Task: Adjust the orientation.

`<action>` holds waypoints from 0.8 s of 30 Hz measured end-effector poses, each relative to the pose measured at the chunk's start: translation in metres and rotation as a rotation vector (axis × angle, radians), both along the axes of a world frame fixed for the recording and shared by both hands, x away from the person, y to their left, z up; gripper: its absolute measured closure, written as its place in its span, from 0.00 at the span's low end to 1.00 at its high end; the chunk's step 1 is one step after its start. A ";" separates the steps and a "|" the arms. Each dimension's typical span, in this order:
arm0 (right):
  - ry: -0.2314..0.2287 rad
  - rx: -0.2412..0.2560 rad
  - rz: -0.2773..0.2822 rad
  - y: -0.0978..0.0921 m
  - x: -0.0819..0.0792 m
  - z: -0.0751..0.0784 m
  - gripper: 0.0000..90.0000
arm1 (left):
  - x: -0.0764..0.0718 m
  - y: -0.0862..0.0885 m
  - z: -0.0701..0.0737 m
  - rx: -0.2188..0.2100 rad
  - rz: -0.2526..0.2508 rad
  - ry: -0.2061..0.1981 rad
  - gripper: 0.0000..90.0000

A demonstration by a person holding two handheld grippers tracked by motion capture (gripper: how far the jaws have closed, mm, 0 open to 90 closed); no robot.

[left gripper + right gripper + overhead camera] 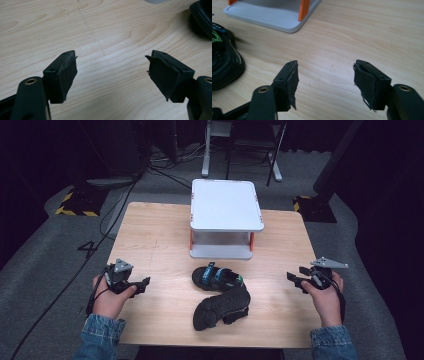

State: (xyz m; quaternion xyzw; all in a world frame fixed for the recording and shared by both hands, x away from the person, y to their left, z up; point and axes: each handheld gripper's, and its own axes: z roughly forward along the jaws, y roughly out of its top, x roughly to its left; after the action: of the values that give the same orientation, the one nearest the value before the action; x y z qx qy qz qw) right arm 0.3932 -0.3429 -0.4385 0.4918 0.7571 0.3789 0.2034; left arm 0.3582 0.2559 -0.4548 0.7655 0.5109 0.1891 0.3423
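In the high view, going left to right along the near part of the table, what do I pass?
left gripper → the two sandals, the upright one and the overturned one → right gripper, all on the wooden table.

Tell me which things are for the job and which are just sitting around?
For the job: upright sandal, flipped sandal, white shelf, left gripper, right gripper, both with jaws open.

Sitting around: chair, floor cables.

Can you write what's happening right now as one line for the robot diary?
left gripper: open, holds nothing | right gripper: open, holds nothing | two black sandals: mid-table between grippers, untouched | white shelf: behind sandals
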 end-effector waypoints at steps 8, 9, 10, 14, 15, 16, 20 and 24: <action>0.007 0.017 -0.008 -0.001 0.000 -0.001 0.40 | 0.000 -0.001 0.002 0.001 -0.004 -0.005 0.26; 0.004 0.018 -0.010 -0.002 0.000 -0.001 0.39 | 0.000 0.000 0.002 0.003 -0.005 -0.006 0.26; 0.005 0.021 -0.009 -0.001 0.000 -0.001 0.39 | 0.000 0.000 0.001 0.003 -0.005 -0.006 0.26; -0.004 0.017 -0.003 0.001 0.000 0.001 0.39 | -0.001 0.001 0.000 0.002 -0.012 0.003 0.26; -0.003 0.017 -0.001 0.002 0.000 0.001 0.39 | -0.001 0.001 0.000 -0.002 -0.009 0.000 0.26; -0.001 0.019 0.000 0.003 0.000 0.001 0.39 | -0.002 0.001 0.001 -0.004 -0.009 0.002 0.26; -0.001 0.018 0.007 0.004 -0.001 0.002 0.39 | -0.001 0.001 0.002 -0.001 -0.019 -0.004 0.26; 0.002 0.019 0.007 0.005 -0.002 0.002 0.39 | -0.001 -0.001 0.001 -0.003 -0.031 0.006 0.26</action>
State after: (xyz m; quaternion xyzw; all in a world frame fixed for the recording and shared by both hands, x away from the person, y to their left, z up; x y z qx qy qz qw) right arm 0.3914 -0.3382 -0.4362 0.4913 0.7556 0.3861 0.1966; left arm 0.3573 0.2545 -0.4539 0.7733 0.5004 0.1808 0.3448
